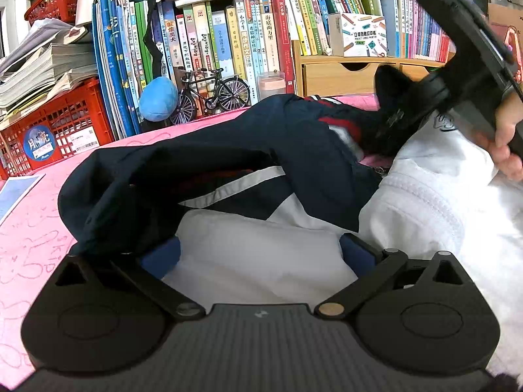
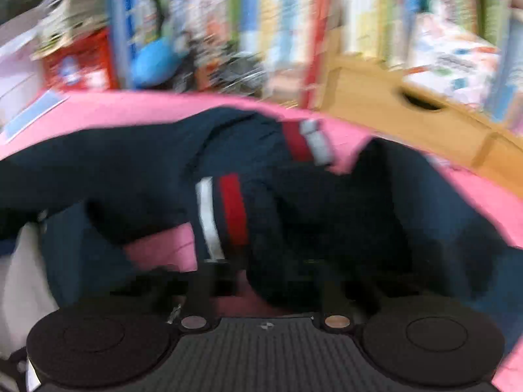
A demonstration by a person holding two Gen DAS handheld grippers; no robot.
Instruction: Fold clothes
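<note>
the navy jacket (image 1: 202,163) is taken as the landmark; it lies crumpled on the pink table cover (image 1: 36,228), with its long axis running from the near left corner up toward the wooden drawer unit (image 1: 340,75) at the far right. at its near edge the left gripper (image 1: 258,254) is seen spread wide, blue pads on either side of the jacket's white panel and not pressing on it; nothing is grasped there. at the jacket's far right end the right gripper (image 1: 389,127) is pushed down into the cloth beside the red and white striped cuff (image 2: 222,212). its view is badly blurred, and the fingers are buried in dark fabric, so the jaws are judged nearly clenched, probably pinching cloth, though a grasp cannot be confirmed. the cuff end is clearly nearer the right hand (image 1: 506,150). the coming fold is judged to run along that long axis. behind the jacket a red crate (image 1: 55,124) is stacked with papers.
</note>
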